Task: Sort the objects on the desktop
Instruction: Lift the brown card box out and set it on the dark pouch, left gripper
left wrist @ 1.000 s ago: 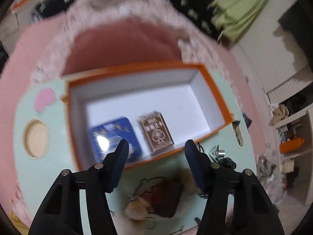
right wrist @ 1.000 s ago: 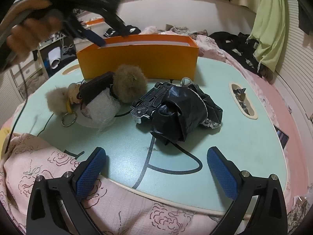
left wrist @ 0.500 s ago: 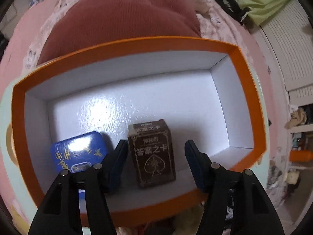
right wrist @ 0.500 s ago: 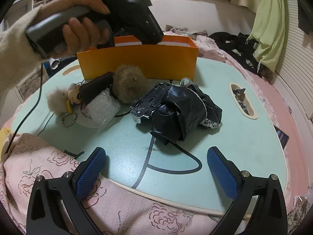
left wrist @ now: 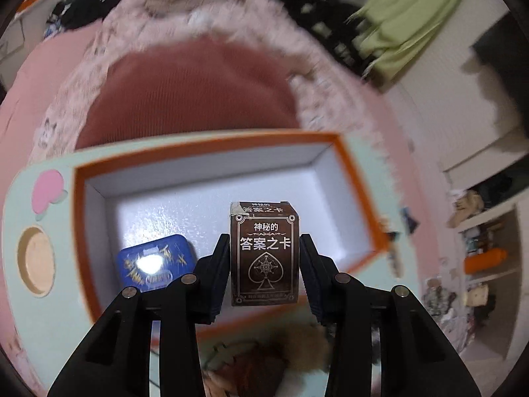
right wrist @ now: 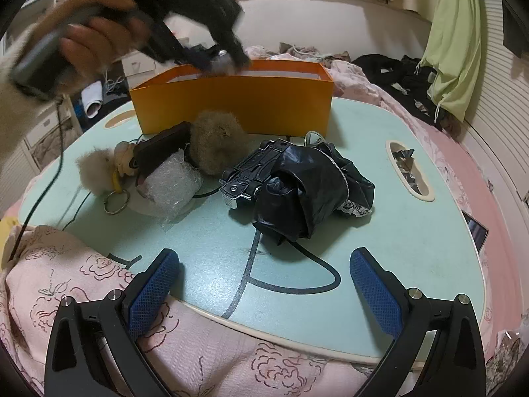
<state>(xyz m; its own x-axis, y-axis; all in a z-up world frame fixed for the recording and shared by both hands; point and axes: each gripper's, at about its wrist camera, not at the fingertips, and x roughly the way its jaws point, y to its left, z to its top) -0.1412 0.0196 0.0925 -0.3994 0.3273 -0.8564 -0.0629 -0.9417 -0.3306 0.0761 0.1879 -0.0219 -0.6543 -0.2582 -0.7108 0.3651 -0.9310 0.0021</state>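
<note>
The small brown cardboard card box (left wrist: 264,254) is clamped by its two narrow sides in the closing left gripper (left wrist: 264,264), above the orange white-lined box (left wrist: 363,205) — light, stiff, crushable if squeezed. The right gripper (right wrist: 264,284) hangs open.

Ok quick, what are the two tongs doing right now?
Left tongs: closing on the brown card box, pads against its sides, above the orange box.
Right tongs: open, holding nothing.
</note>
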